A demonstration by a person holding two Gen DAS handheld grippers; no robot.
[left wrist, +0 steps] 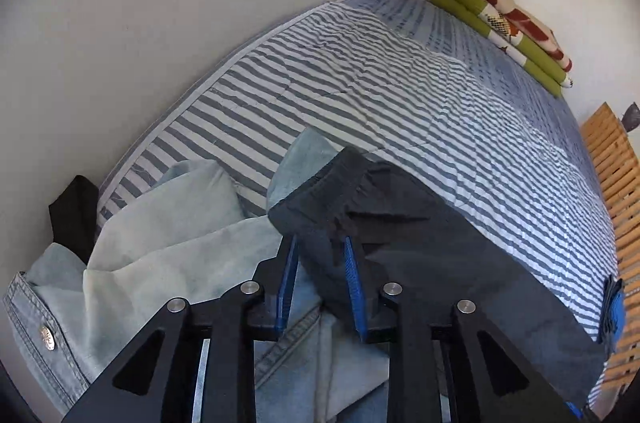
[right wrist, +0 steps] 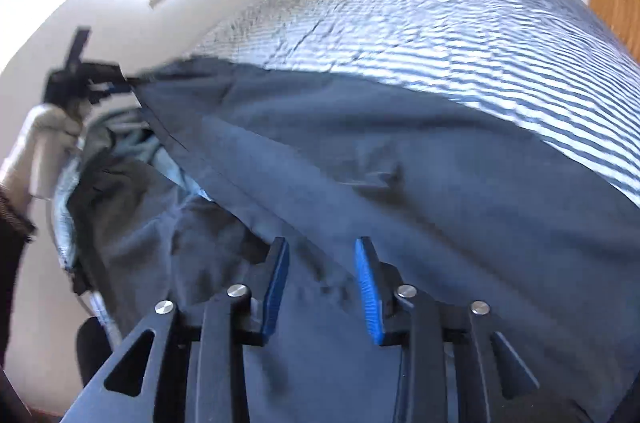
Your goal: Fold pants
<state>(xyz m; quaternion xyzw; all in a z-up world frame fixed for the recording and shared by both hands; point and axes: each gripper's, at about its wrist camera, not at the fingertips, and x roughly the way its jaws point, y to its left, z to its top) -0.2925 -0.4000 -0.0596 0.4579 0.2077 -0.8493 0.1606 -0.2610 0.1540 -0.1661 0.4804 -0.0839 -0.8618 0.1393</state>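
Observation:
Dark navy pants (left wrist: 440, 243) lie stretched across the striped bed cover (left wrist: 360, 83), the gathered waistband raised just past my left gripper (left wrist: 320, 238). Its blue pads stand a little apart with waistband fabric between them, and their inner faces show, so they do not press. In the right wrist view the left gripper (right wrist: 102, 85) sits at the far left end of the pants (right wrist: 360, 163), blurred. My right gripper (right wrist: 321, 243) hovers over the pants' near part, open, with cloth lying under the gap and nothing pinched.
Light blue denim garments (left wrist: 160, 243) are heaped at the left beside the wall, with a black item (left wrist: 74, 211) behind them. A folded green and red blanket (left wrist: 504, 23) lies at the bed's far end. Wooden slats (left wrist: 616, 175) run along the right. A person's pale sleeve (right wrist: 44, 143) shows at left.

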